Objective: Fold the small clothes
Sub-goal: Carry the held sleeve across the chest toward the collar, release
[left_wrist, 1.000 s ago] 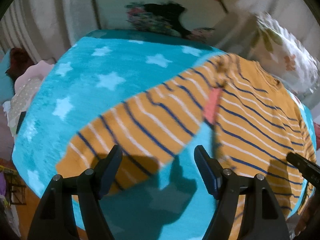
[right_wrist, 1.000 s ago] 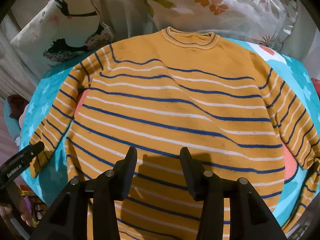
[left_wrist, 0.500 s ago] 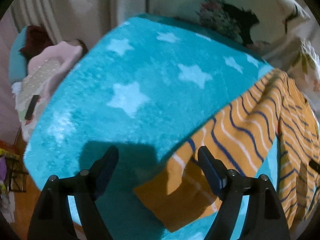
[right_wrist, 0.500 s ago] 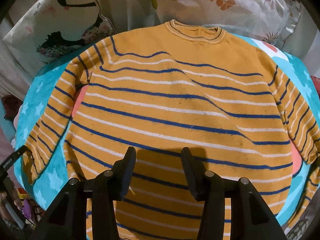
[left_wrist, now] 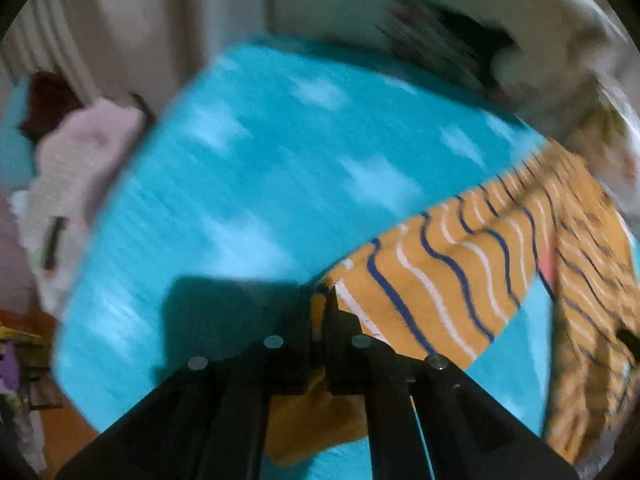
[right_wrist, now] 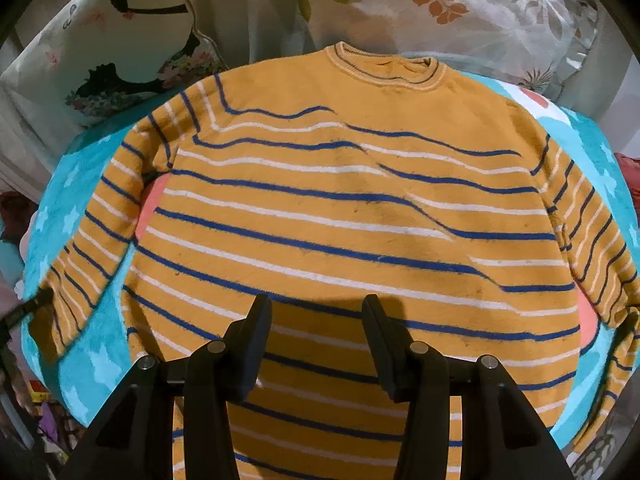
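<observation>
at nine o'clock, left gripper (left_wrist: 320,312) clenched on the sleeve cuff (left_wrist: 318,308) of the orange striped sweater (right_wrist: 352,216). spread flat at centre on the turquoise star blanket (left_wrist: 248,184), collar toward twelve o'clock beside the floral pillows (right_wrist: 460,4). at six o'clock, right gripper (right_wrist: 316,344) released, hovering above the sweater's hem.

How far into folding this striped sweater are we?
Barely begun. Done: the sweater lies spread flat on the blue star blanket, no fold made. In hand: the left gripper is shut on the left sleeve cuff. Left: both sleeves and body folds; the right gripper hangs open above the hem.
</observation>
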### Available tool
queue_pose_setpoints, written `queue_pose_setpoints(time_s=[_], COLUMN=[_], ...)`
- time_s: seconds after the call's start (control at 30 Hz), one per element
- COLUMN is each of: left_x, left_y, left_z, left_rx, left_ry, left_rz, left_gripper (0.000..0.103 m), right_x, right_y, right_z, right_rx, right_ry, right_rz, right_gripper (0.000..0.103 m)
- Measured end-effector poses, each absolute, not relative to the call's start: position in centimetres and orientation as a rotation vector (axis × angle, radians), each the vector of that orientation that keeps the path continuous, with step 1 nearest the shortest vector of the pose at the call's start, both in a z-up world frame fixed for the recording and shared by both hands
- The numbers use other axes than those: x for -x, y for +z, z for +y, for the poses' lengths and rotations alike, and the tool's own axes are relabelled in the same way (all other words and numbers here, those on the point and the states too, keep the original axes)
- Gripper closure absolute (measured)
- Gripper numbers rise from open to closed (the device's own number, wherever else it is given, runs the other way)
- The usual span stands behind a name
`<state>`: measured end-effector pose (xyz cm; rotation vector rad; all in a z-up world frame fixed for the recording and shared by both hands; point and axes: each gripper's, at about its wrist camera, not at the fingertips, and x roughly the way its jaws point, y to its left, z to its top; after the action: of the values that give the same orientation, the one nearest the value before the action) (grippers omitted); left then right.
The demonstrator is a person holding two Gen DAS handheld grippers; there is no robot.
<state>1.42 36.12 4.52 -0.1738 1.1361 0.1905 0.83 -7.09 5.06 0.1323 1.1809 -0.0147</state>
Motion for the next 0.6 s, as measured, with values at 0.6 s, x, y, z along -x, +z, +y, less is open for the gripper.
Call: queue_pose_setpoints(time_s=[0.6], left_x=[-7.4], left_y=[11.7], left_z=[30.4], left_rx=[0.196], left_ry=[0.005], left_rz=[1.048], left_gripper=[0.099], right_x=[0.4], right_y=[5.4], right_z=[-10.3], right_rx=[-0.173], right_ry=[-0.018], right_rz=[1.141], right_gripper=[0.052])
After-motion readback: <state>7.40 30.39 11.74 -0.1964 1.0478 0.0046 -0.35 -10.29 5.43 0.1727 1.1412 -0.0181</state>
